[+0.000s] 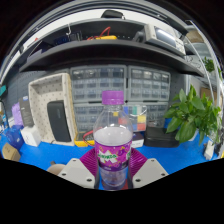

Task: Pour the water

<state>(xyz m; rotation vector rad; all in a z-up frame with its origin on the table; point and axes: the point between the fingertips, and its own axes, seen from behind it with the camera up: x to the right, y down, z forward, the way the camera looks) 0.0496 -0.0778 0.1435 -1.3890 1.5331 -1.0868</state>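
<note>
A clear plastic bottle (113, 140) with a purple label and a purple cap stands upright between my fingers. Water fills its lower part. My gripper (112, 166) is shut on the bottle: both magenta pads (91, 160) press against its sides at the label. A clear plastic cup (137, 124) stands just behind the bottle, slightly to the right, on the blue table (55, 157). The bottle hides part of the cup.
A green potted plant (190, 113) stands to the right. A beige box-like appliance (52, 108) stands to the left. Drawer cabinets (125, 85) and a shelf with clutter (110, 42) are at the back. Small items lie at the table's left edge.
</note>
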